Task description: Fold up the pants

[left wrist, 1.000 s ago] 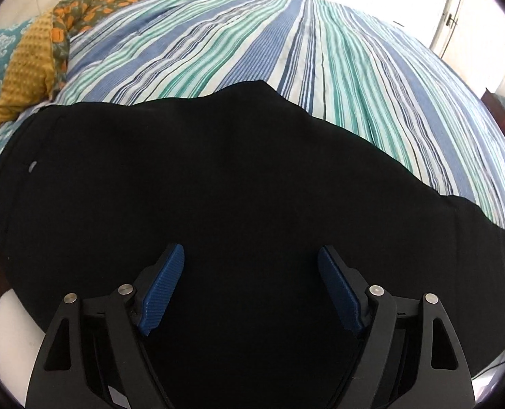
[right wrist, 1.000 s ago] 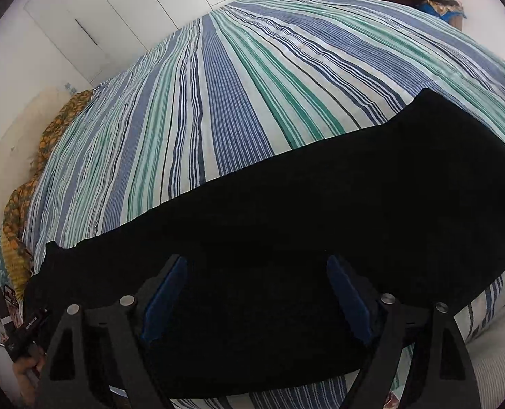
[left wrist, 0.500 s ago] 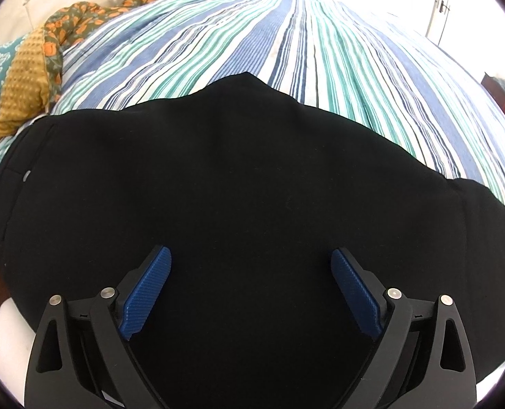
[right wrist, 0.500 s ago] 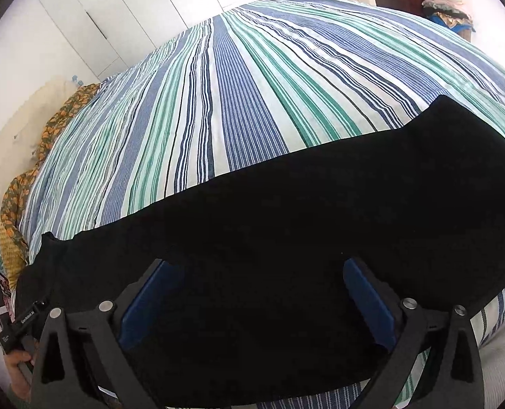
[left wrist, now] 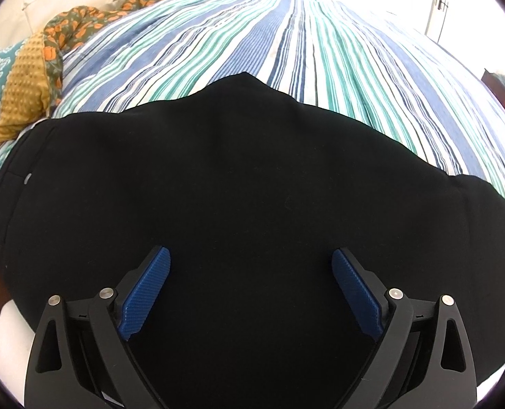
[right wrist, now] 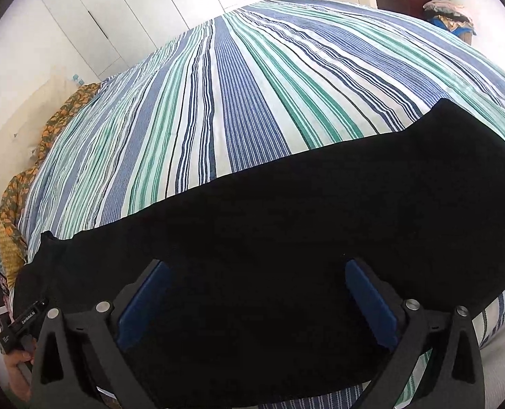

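Under my left tool (left wrist: 250, 289) the black pants (left wrist: 235, 187) lie flat on the striped bed (left wrist: 286, 41), and they fill nearly all the space ahead of it. This tool is released: the blue pads (left wrist: 146, 293) stand wide apart with only cloth below them and nothing pinched. To the left of it I see the waistband end with a small pale button (left wrist: 27, 178), and beyond that a yellow and orange blanket (left wrist: 24, 95) at the bed's edge.

My right tool (right wrist: 257, 303) is also released, with its pads wide over the leg part of the pants (right wrist: 320, 221). The cloth runs far to the right of it, up to a rounded end near the bed's side.

I judge the fabric to be soft, limp and light, so it will sag and wrinkle if I lift it by one point only. It should not slip much on the ribbed pads. I think the best holds are the near edge of the waistband for the left tool and the near edge of the leg for the right one, both layers pinched together.
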`<state>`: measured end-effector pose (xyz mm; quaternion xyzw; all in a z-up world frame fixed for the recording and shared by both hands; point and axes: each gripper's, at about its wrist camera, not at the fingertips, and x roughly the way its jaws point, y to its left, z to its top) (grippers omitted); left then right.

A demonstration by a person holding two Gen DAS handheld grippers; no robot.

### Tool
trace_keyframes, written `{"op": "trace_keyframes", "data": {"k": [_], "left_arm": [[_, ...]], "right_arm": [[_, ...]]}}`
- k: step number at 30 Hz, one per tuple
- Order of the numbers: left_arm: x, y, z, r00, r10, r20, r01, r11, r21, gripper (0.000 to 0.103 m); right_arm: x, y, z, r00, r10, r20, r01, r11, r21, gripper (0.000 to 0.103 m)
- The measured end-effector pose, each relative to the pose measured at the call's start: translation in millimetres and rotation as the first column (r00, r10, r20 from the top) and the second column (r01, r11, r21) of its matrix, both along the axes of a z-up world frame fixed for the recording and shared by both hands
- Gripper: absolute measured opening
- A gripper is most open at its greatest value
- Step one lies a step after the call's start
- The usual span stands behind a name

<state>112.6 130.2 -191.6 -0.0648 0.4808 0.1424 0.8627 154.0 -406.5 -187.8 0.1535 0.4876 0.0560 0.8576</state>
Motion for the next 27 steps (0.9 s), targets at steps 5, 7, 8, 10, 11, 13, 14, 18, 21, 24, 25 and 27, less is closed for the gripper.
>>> {"op": "trace_keyframes", "data": {"k": [5,7,8,10,11,13,14,18,21,24,25,27], "left_arm": [[0,0,1,1.0,-0.004,0.0,0.004,1.0,0.0,0.096],[0,0,1,1.0,-0.003,-0.002,0.003,1.0,0.0,0.096],[1,0,1,1.0,-0.003,-0.003,0.003,1.0,0.002,0.096],[1,0,1,1.0,-0.001,-0.005,0.001,1.0,0.003,0.096],[1,0,1,1.0,0.0,-0.007,0.0,1.0,0.002,0.096],[2,0,1,1.0,0.001,-0.009,-0.001,1.0,0.001,0.096],[2,0,1,1.0,0.002,-0.009,-0.002,1.0,0.001,0.096],[1,0,0,1.0,0.004,-0.008,-0.004,1.0,0.005,0.096],[1,-1,1,1.0,0.005,-0.008,-0.005,1.0,0.007,0.096],[0,0,1,1.0,0.006,-0.008,-0.006,1.0,0.008,0.096],[0,0,1,1.0,0.005,-0.008,-0.005,1.0,0.007,0.096],[-1,0,1,1.0,0.002,-0.009,-0.002,1.0,0.006,0.096]], "right_arm": [[-5,-21,23,0.994,-0.082,0.068,0.074,0.992,0.105,0.101],[-11,-49,42,0.975,-0.174,0.139,0.146,0.971,0.191,0.101],[-14,-69,52,0.958,-0.235,0.166,0.193,0.953,0.235,0.101],[-20,-115,68,0.913,-0.361,0.193,0.286,0.9,0.329,0.101],[-23,-141,73,0.889,-0.42,0.186,0.33,0.866,0.377,0.101],[-26,-191,77,0.843,-0.519,0.142,0.41,0.79,0.455,0.101],[-26,-214,75,0.833,-0.544,0.106,0.436,0.761,0.479,0.102],[-21,-258,58,0.869,-0.493,-0.041,0.447,0.747,0.492,0.1],[-30,-255,47,0.898,-0.425,-0.115,0.411,0.715,0.566,0.1],[-38,-242,41,0.9,-0.409,-0.153,0.419,0.71,0.566,0.1],[-37,-241,39,0.899,-0.408,-0.16,0.425,0.725,0.541,0.1],[-34,-241,33,0.889,-0.415,-0.192,0.455,0.758,0.468,0.1]]}}
